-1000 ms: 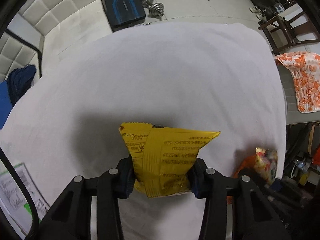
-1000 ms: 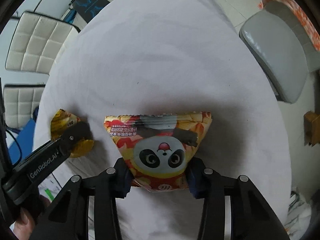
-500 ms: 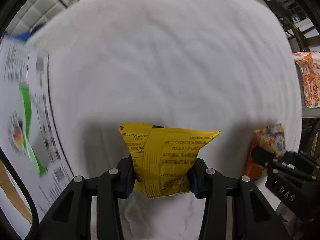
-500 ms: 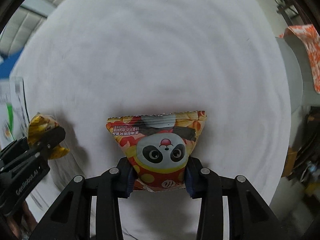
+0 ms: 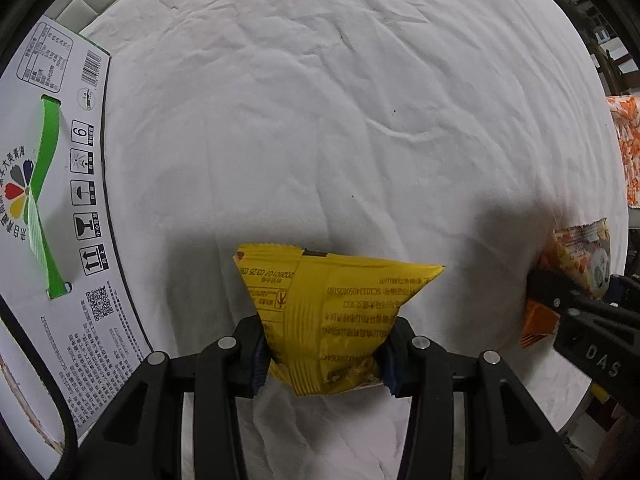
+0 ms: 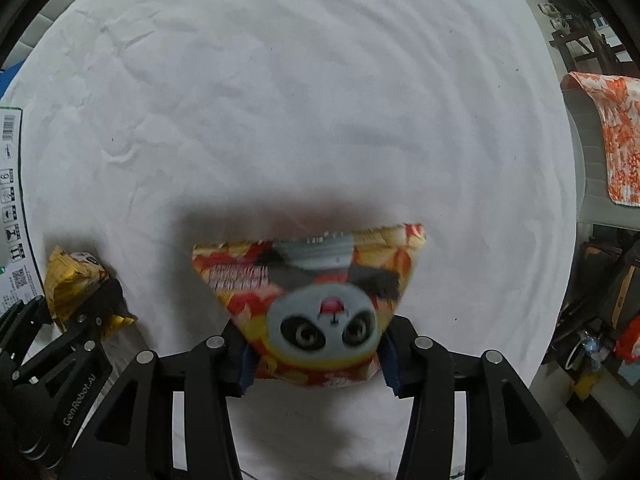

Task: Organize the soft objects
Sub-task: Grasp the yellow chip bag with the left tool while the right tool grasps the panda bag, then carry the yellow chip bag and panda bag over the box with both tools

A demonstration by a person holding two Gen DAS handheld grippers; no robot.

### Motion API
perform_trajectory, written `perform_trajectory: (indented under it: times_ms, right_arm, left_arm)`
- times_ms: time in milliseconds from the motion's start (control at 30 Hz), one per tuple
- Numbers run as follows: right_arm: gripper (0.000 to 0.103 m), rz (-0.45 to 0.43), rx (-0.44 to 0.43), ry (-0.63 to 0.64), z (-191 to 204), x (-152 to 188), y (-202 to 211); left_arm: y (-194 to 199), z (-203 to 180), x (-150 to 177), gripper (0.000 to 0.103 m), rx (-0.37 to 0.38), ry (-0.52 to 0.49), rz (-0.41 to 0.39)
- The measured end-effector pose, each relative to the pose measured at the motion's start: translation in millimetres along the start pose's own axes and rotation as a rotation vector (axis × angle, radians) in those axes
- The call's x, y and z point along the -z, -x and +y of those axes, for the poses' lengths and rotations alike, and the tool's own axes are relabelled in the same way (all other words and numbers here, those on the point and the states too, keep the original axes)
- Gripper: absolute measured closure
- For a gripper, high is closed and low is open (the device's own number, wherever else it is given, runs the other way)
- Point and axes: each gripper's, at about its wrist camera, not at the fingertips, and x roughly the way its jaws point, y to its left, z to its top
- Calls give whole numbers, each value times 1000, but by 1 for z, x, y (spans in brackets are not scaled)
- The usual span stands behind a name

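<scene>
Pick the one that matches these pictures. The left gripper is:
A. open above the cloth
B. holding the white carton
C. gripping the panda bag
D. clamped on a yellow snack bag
D: the left gripper is closed on the yellow snack bag, while the right gripper holds the panda bag.

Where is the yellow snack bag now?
In the left wrist view, the yellow snack bag is clamped in the left gripper, above the white cloth, right of the printed carton.

A printed carton (image 5: 52, 208) lies at the tablecloth's (image 5: 340, 120) left edge. Two snack packets, one (image 5: 332, 320) left of the other (image 6: 316, 308), hang above the cloth.
</scene>
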Motion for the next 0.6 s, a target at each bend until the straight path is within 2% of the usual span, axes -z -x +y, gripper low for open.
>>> perform_trajectory:
  times_ms: [67, 133, 233, 600]
  right_arm:
    - [52, -7, 10, 7, 5, 0, -2]
    - [59, -21, 16, 11, 7, 5, -1]
    - [61, -49, 23, 24, 16, 15, 13]
    - [62, -200, -80, 49, 49, 63, 95]
  left_arm:
    - [1, -2, 4, 63, 14, -1, -2]
    - [7, -2, 12, 63, 16, -11, -16]
    - [23, -3, 21, 63, 20, -23, -55]
    - [125, 18, 66, 63, 40, -36, -256]
